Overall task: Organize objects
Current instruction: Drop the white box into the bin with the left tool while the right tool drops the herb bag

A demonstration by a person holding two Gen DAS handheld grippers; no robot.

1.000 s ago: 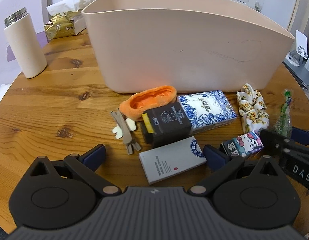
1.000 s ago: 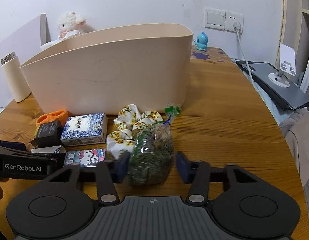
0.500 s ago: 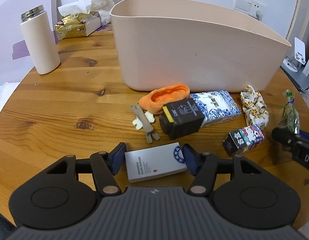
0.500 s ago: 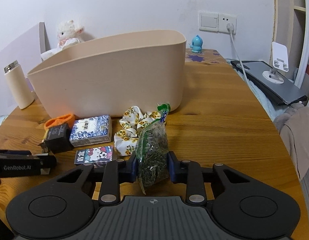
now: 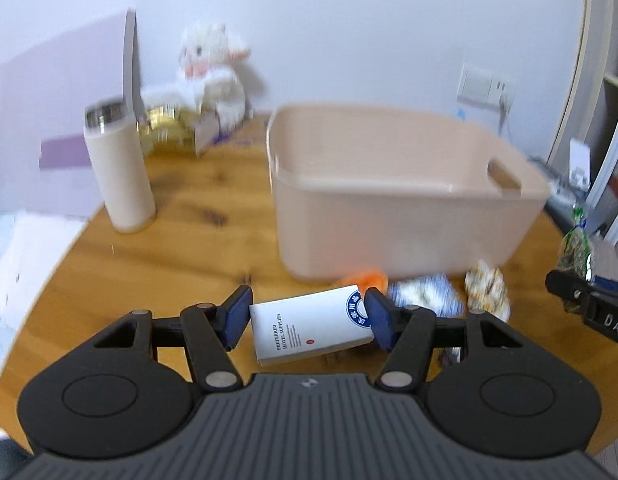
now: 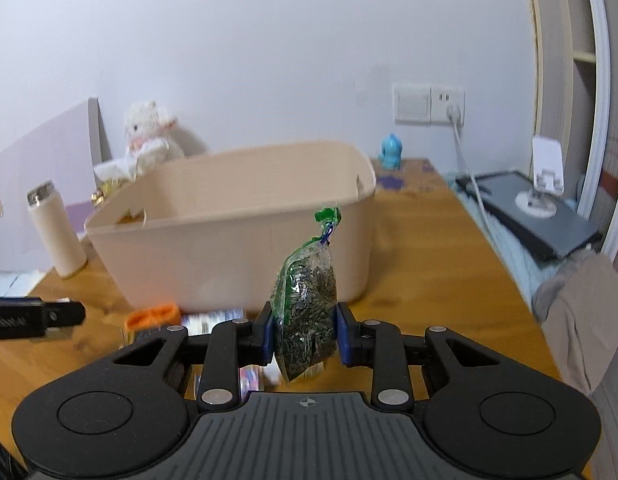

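1. We hold one item in each gripper. Our left gripper (image 5: 307, 322) has its fingers clamped on the short ends of a white box (image 5: 311, 330), which sits tilted and looks lifted clear of the wooden table (image 5: 157, 264).
2. Our right gripper (image 6: 305, 334) has its fingers pressed together on a clear bag of dried leaves (image 6: 307, 306), which stands upright with its green tied top at 12 o'clock.
3. The beige bin (image 6: 237, 240) lies ahead, at about 1 o'clock from the left gripper and 11 o'clock from the right, its mouth open.
4. We judge the step in hand to be the carry: both items grasped, neither yet over the rim.
5. Next we need more height, then forward travel past the near wall before releasing.
6. An orange item (image 6: 152, 316), a blue-patterned pack (image 5: 423, 296) and a floral scrunchie (image 5: 487, 286) remain at the bin's foot.
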